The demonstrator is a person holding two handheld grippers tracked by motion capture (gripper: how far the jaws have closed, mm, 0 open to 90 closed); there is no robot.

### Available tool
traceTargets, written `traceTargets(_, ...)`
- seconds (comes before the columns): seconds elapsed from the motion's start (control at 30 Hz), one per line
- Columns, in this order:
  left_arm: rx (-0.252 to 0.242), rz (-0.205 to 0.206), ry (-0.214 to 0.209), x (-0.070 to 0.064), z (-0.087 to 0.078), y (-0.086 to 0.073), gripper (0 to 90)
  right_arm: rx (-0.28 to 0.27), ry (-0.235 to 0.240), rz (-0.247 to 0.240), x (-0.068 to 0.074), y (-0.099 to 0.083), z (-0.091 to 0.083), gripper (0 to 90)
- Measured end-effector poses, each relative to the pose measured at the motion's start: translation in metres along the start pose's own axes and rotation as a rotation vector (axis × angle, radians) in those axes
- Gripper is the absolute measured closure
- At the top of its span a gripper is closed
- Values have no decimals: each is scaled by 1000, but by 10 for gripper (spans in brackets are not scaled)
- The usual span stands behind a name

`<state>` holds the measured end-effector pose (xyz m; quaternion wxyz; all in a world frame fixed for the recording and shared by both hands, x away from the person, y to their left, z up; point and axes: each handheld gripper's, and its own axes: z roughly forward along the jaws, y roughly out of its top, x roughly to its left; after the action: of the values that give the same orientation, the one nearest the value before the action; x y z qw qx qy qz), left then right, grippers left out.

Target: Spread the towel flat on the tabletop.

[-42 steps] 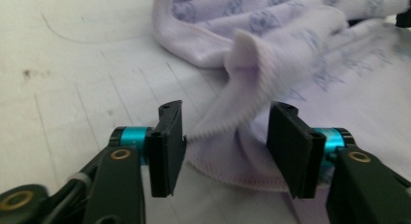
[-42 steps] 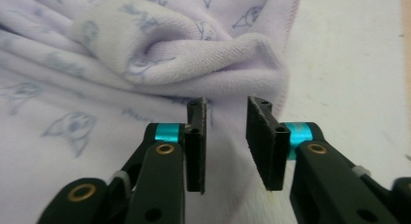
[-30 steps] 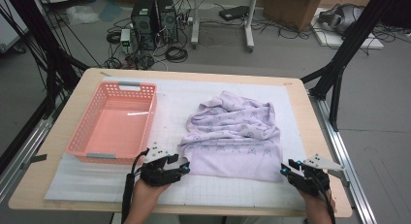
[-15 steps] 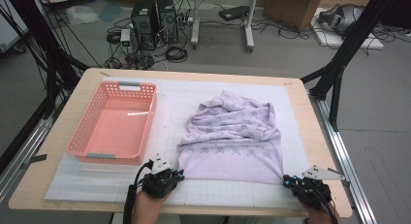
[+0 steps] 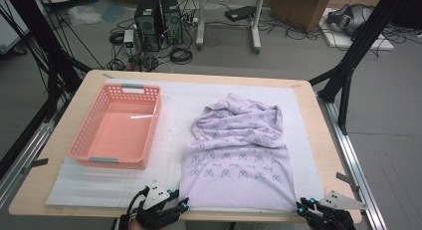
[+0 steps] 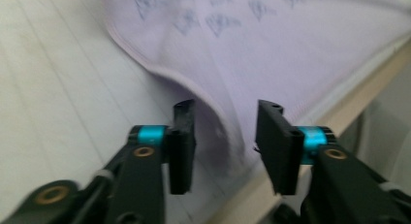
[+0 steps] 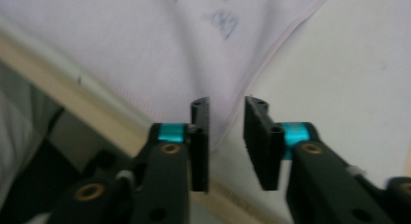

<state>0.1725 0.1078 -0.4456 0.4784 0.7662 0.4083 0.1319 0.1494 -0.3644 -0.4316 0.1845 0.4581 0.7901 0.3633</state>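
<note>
My left gripper (image 5: 171,208) sits at the bottom of the high view, left of middle, and my right gripper (image 5: 309,211) sits at the bottom right. Both are at the near corners of the purple cloth (image 5: 239,160). The cloth lies in the middle of the tabletop (image 5: 308,98), flat near me and bunched up at the far end. The pink basket (image 5: 117,128) is to the left of it, not touching.

In the left gripper view my jaws are wide apart, with the cloth corner (image 6: 228,132) between them — not pinched. In the right gripper view the jaws are a bit closer, and the hem (image 7: 228,120) runs into the gap, but they are not shut on it.

I think this cloth is light, soft and floppy. It will sag and fold if I lift it. The corners by the thick hem look like the best place to grab — one in each gripper.
</note>
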Motion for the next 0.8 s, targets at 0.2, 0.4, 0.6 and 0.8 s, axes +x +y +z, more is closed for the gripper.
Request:
traceTargets(0.2,-19,-43,-16,13,11,12,459,-63,-7,59,-8,14,14,629)
traceTargets(0.4,71,-6,13,9,27,7,725,16,-5,32,-5,16,38,803)
traceTargets(0.6,98,-13,2,8,5,-2,858,35,53,3,-4,8,25,879)
traceTargets(0.8,109,14,-38,-4,-19,-21,852,43,93,-13,5,-3,4,880)
